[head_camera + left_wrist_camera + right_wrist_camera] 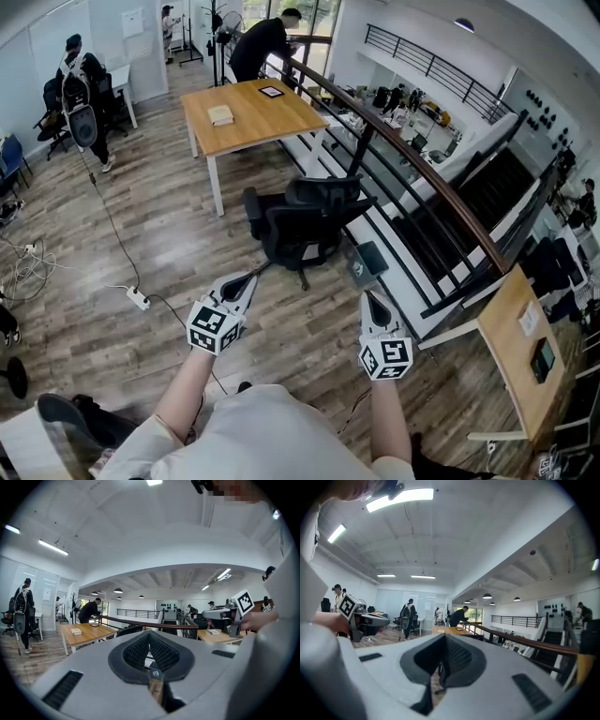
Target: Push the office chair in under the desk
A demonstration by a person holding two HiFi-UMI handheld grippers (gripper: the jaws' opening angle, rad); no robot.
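- Head view: office chair [305, 225] out on the wooden floor, on the near side of the counter [253, 117] and apart from it, close to the railing [412, 164] on the right; not yet tucked under.
- Left tongs [249, 281] and right tongs [368, 298] both pinched fully together on nothing, held about level, side by side, well short of the chair.
- Probably the approach step: walk up and set both closed tips against the backrest, one on each side of its middle.
- Keep the tongs closed for pushing; press square to the back, since narrow tips would likely slip on a curved surface.
- Aim toward the far left, at the open gap between the counter's legs.
- Push slowly; expect swivelling wheels, and correct any drift with more pressure from one side.
- Mind the railing post on the right and the cable [117, 244] across the floor on the left.
- Stop once the seat sits under the top.
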